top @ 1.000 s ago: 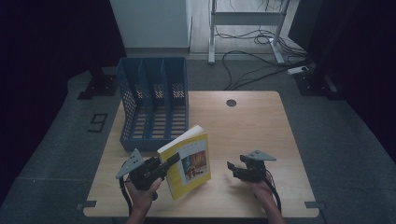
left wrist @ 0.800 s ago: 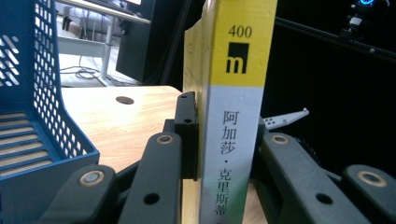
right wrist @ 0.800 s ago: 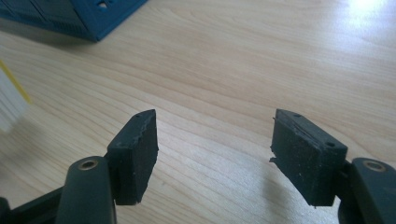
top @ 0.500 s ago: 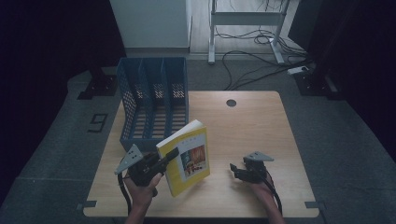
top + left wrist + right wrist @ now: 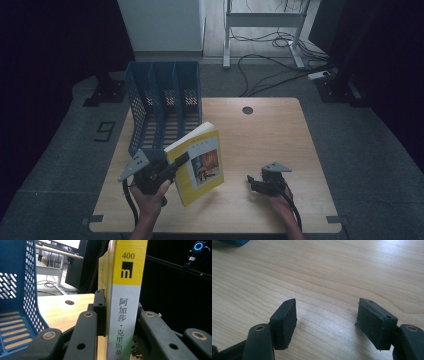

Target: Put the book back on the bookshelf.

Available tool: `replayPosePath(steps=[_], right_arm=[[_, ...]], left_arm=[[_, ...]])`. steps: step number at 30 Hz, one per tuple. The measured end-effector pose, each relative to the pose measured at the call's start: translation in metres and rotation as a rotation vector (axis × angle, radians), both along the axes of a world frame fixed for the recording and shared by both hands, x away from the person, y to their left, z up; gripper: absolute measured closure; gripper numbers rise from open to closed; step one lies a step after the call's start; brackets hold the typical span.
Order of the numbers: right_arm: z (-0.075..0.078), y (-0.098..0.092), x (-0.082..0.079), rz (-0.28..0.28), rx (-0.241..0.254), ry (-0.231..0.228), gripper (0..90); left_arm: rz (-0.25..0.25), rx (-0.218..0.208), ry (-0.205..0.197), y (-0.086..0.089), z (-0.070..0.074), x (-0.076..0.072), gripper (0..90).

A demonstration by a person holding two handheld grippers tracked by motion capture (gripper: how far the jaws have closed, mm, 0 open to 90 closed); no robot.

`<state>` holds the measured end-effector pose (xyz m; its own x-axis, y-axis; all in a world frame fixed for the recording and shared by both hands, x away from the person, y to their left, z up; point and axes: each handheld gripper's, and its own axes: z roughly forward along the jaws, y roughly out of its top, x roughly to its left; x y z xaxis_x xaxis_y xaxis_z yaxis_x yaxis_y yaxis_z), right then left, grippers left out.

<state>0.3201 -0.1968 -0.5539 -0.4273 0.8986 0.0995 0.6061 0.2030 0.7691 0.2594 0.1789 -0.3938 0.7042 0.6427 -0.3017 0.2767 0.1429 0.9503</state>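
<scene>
Item 1, paperback book (image 5: pixel 199 162): yellow cover with a small picture panel, held upright and tilted above the near-left part of the wooden table (image 5: pixel 280 130), just in front of the blue file rack (image 5: pixel 162 102). In the left gripper view the spine (image 5: pixel 125 302) faces the camera: yellow band above with "400" and a black square logo, pale grey below with Chinese characters.

Item 2, left gripper (image 5: pixel 167 167): carried in the person's left hand (image 5: pixel 150 192), forearm entering from the bottom edge, gripper pointing right and slightly away. Its 2 black jaws are clamped on the book, 1 on each side of the spine, pads pressed flat against the covers.

Item 3, right gripper (image 5: pixel 255 182): in the right hand (image 5: pixel 280 200), low over the table's near-right area, well apart from the book, pointing left. In the right gripper view the 2 pads (image 5: pixel 285 320) stand wide apart over bare wood grain, nothing between them.

Item 4, surroundings: round cable hole (image 5: pixel 247 110) in the tabletop; rack of 3 perforated compartments, its mesh wall (image 5: pixel 15 285) showing beside the left jaw; grey floor with cables (image 5: pixel 270 65).
</scene>
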Motion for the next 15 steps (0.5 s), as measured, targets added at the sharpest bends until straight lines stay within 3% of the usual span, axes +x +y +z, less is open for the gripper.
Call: replayPosePath(steps=[3, 8, 15], right_arm=[[0.000, 0.002, 0.000, -0.002, -0.016, -0.002, 30.9], [0.000, 0.008, -0.002, 0.008, -0.088, -0.019, 29.2], [0.000, 0.008, -0.001, 0.005, -0.084, -0.019, 29.2]], left_arm=[[0.004, -0.003, -0.001, 0.000, 0.003, 0.001, 75.8], [0.007, -0.007, 0.001, 0.000, 0.007, 0.004, 75.8], [0.018, -0.005, 0.000, 0.001, 0.012, 0.007, 75.8]])
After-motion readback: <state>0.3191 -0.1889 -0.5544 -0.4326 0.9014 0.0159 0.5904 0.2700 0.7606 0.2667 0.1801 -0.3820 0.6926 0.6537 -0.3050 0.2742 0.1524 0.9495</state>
